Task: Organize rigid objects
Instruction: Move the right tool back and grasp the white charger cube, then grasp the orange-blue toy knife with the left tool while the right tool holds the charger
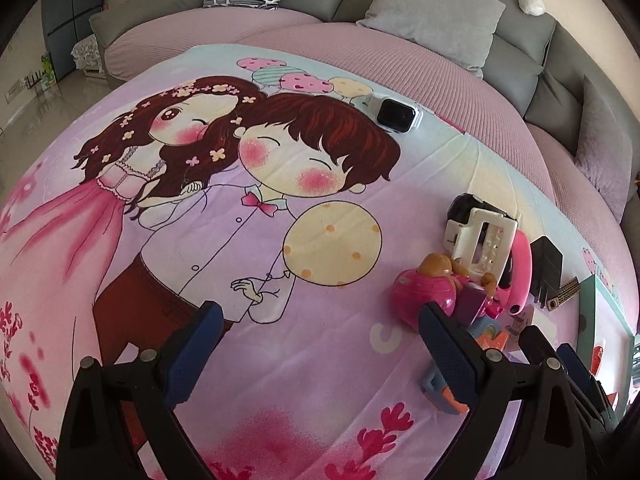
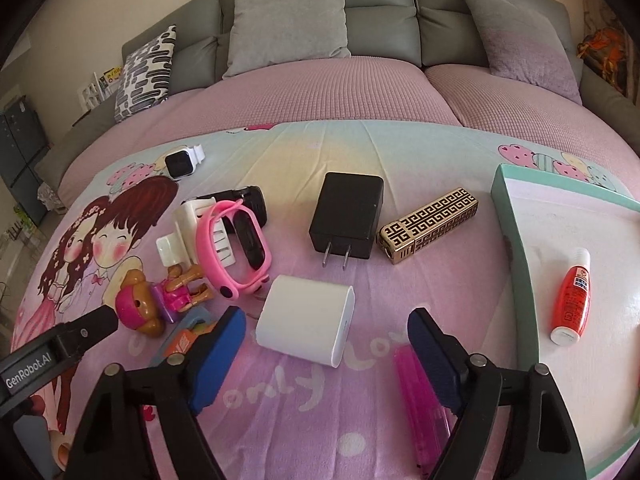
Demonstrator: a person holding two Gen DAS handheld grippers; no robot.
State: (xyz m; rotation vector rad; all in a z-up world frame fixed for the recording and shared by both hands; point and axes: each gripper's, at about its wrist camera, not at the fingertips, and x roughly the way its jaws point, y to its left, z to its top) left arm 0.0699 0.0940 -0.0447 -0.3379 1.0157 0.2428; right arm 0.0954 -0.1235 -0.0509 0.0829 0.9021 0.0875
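Jaws of the right gripper (image 2: 326,346) stand apart, pads touching nothing; the white charger (image 2: 306,320) lies on the blanket (image 2: 360,420) just ahead of them, not between the pads. Left gripper (image 1: 320,330) jaws spread wide over bare blanket, holding nothing.

Tray (image 2: 516,232), teal rim, pale floor, sits at the right edge of the blanket. Contents seen: one red bottle (image 2: 572,296) with white cap, lying on its side. Far end of the tray is cut off.

Outside the tray, on the blanket: black charger (image 2: 348,216) and gold case (image 2: 428,224) side by side; pink band (image 2: 236,240) over a white clip (image 2: 188,232); doll (image 2: 156,300); white watch (image 2: 182,162) apart, further back.
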